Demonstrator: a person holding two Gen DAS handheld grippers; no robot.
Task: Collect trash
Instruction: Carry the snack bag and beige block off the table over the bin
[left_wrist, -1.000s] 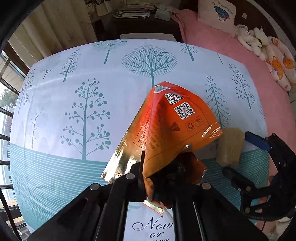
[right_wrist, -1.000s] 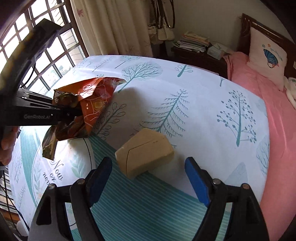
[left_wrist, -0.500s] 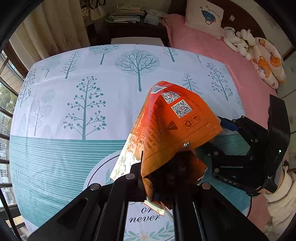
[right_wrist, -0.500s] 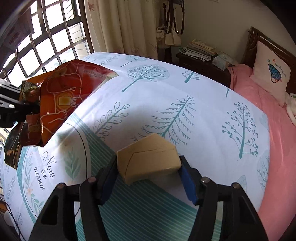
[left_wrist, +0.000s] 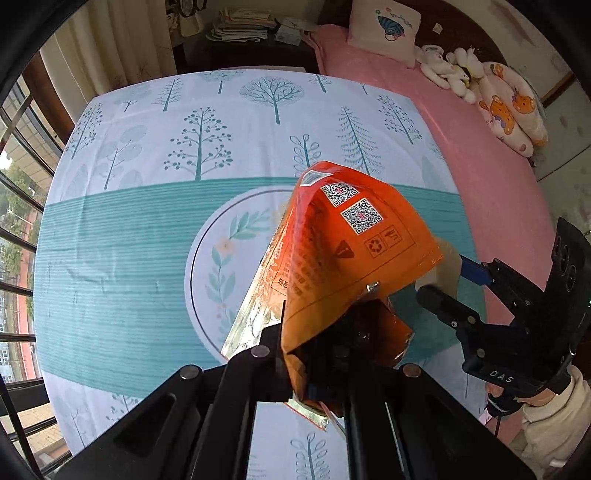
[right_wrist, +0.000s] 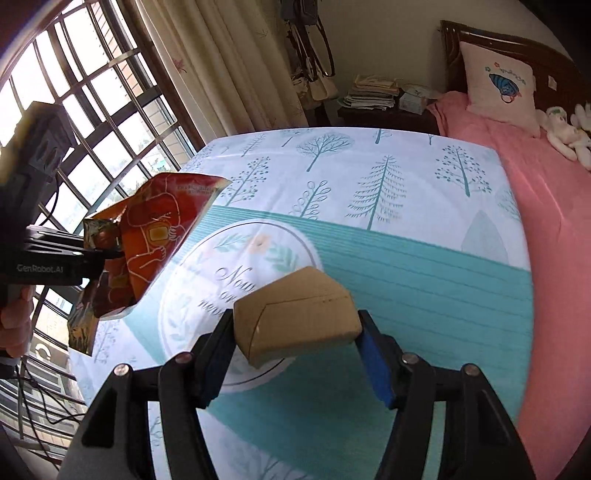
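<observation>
The cardboard box (right_wrist: 297, 314), tan and creased, sits clamped between the blue pads of your right gripper (right_wrist: 295, 354), one pad against each side, lifted clear of the tablecloth (right_wrist: 424, 273); the jaws have just been closing on it, and the left wrist view shows only a sliver of it past the bag's edge. Your left gripper (left_wrist: 325, 354) is fully closed on the lower end of the orange snack bag (left_wrist: 343, 254), which stands up and forward from the fingers, its silver lining showing along the left edge. In the right wrist view the same bag (right_wrist: 155, 243) hangs off to the left of the box, well apart from it, with your hand (right_wrist: 14, 321) behind the gripper body. The bag's near face carries two QR codes, a recycling symbol and dense small print too fine to read; its other face bears a line-drawn figure. The left gripper body reads "GenRobot.AI"; the right one reads "DAS". Both pieces hang over the bench draped in the cloth of teal trees and stripes, whose central ring reads "Now or never". Beyond lie a pink bed (right_wrist: 546, 206), a pillow (right_wrist: 500, 92), soft toys (left_wrist: 448, 72) and a barred window (right_wrist: 92, 110).
</observation>
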